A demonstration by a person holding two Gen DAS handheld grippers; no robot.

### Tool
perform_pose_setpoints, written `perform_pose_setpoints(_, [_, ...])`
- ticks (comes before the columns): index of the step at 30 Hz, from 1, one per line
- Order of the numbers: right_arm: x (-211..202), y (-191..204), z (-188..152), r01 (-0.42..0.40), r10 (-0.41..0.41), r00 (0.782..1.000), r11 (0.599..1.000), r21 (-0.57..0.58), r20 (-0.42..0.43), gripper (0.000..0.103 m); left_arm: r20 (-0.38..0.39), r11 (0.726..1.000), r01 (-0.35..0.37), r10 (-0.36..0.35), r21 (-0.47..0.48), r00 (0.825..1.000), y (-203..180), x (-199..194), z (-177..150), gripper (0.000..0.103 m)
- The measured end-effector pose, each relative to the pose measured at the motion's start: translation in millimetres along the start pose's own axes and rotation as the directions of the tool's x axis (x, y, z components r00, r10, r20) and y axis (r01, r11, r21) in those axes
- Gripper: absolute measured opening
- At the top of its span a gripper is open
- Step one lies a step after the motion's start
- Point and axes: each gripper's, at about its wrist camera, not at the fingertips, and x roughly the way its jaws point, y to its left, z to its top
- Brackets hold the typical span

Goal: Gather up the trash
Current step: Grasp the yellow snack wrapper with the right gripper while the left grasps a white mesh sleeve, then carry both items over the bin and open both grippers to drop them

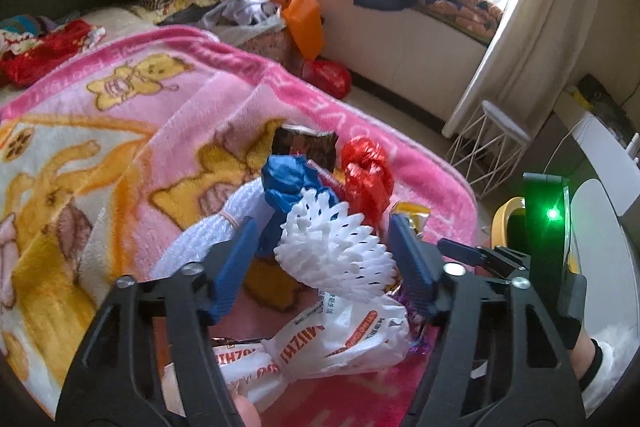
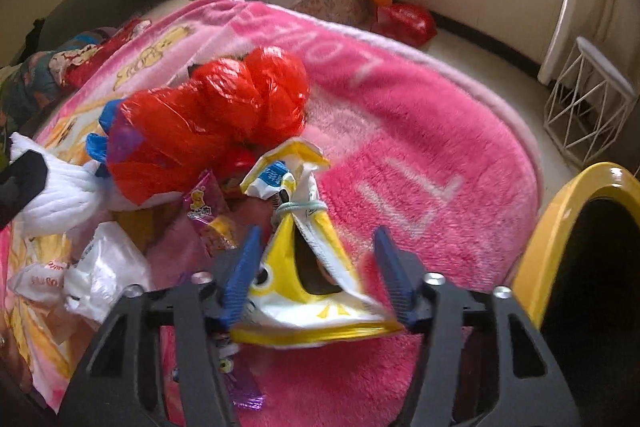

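Observation:
Trash lies heaped on a pink blanket (image 1: 120, 131). My left gripper (image 1: 322, 223) stands open around a white foam fruit net (image 1: 336, 255); the net reaches the right finger, and a gap shows at the left one. Behind it lie a blue bag (image 1: 288, 183), a red plastic bag (image 1: 366, 175), a dark wrapper (image 1: 304, 143) and a white printed bag (image 1: 332, 339). My right gripper (image 2: 318, 231) is open with a yellow and white snack bag (image 2: 300, 291) between its fingers; its fingertips stand clear of the bag. The red plastic bag (image 2: 224, 115) lies just beyond.
A yellow-rimmed bin (image 2: 568, 227) stands at the blanket's right edge. On the floor are a white wire stool (image 1: 492, 143), a red bag (image 1: 328, 75) and an orange bag (image 1: 306, 23). Clothes are piled at the back. A purple wrapper (image 2: 200, 207) lies left of the snack bag.

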Motion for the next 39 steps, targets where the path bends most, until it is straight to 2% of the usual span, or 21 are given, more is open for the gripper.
perform_pose_setpoints(1, [1.8,1.5,1.1,-0.003,0.003,1.0,1.0,-0.003,-0.005,0.042,-0.007,1.0,-0.002,0.002,-0.007,1.0,0.2,1.5,-0.5,0.039])
perform_pose_setpoints(2, [2.8,2.7,1.2,0.001,-0.001,1.0,1.0,-0.006,-0.006,0.041,-0.011,1.0,-0.002,0.002,-0.013,1.0,1.4,2.6,-0.1,0.035])
perform_pose_setpoints(4, [2.3,4.3,1.4,-0.001,0.001,1.0,1.0,-0.011,0.001,0.038,-0.012,1.0,0.004,-0.004,-0.018,1.0,1.9,2.9,0.4,0.017])
perform_pose_setpoints(6, [-4.1,3.2,0.9,-0.014,0.014,1.0,1.0,0.002,0.026,0.035,0.003,0.999,0.021,-0.02,-0.027,1.0,2.1,-1.4,1.1,0.013])
perform_pose_setpoints(16, [-60.0,0.4,1.1,-0.036,0.031,0.985,0.999,0.031,0.17,0.035,0.094,0.996,0.08,-0.077,-0.031,0.993,0.0,-46.1,15.4,0.012])
perform_pose_setpoints(28, [-110.7,-15.6,-13.2,-0.05,0.025,0.964,0.995,0.089,0.266,0.035,0.236,0.992,0.124,-0.116,-0.021,0.965,-10.1,-108.5,31.9,0.011])
perform_pose_setpoints(39, [-145.5,-43.3,-33.6,-0.038,-0.018,0.946,0.986,0.163,0.324,0.035,0.27,0.978,0.202,-0.207,0.05,0.94,-48.3,-124.8,37.6,0.011])
